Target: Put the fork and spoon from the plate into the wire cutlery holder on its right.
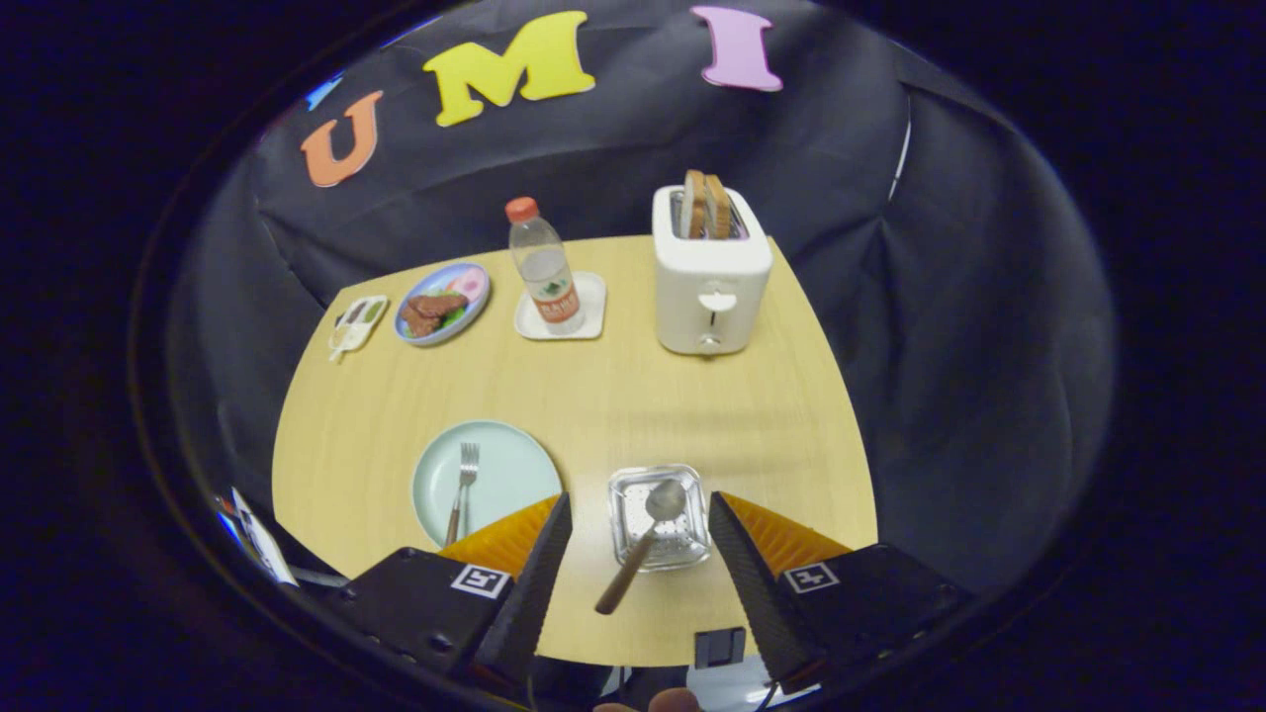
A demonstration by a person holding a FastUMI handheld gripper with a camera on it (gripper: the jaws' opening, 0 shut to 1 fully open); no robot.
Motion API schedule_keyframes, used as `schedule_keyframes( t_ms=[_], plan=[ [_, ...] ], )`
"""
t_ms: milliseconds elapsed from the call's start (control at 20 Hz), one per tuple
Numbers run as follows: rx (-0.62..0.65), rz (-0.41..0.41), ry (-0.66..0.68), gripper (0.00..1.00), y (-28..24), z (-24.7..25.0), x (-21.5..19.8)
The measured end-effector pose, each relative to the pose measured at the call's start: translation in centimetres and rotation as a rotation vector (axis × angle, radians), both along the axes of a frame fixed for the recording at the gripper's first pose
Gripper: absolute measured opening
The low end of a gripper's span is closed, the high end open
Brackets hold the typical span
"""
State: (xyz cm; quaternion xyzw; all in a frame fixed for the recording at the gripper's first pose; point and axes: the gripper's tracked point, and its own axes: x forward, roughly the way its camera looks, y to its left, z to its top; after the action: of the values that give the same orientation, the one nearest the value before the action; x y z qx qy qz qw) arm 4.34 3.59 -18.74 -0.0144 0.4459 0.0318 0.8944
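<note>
Now the wooden-handled metal spoon (641,549) leans in the square wire cutlery holder (659,518).
The gripper (641,529) hangs open, holding nothing; the silver fork (463,490) waits on the round pale-green plate (514,475), left.

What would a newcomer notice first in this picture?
The open gripper hangs above the wire cutlery holder, where the spoon already leans, bowl down, between the fingers. To the holder's left, the fork lies alone on the pale green plate. Beyond them, a white toaster with bread slices stands at the table's far side, beside a water bottle.
</note>
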Motion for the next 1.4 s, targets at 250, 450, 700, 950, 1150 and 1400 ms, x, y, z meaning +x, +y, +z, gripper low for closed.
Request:
schedule_keyframes(
  t_ms=[250, 450, 700, 950, 1150, 1400],
  plan=[
    [0.024, 0.081, -0.123, 0.87, 7.5, -1.6, -1.0],
    [0.045, 0.109, -0.102, 0.87, 12.6, -5.6, -2.7],
    [0.025, 0.141, -0.068, 0.89, 16.5, -10.4, -4.0],
    [0.004, 0.120, -0.033, 0.89, 18.4, -14.3, -4.0],
    [-0.030, 0.114, -0.005, 0.89, 18.7, -16.5, -3.8],
    [-0.039, 0.081, 0.060, 0.79, 18.3, -18.4, -3.7]
  ],
)
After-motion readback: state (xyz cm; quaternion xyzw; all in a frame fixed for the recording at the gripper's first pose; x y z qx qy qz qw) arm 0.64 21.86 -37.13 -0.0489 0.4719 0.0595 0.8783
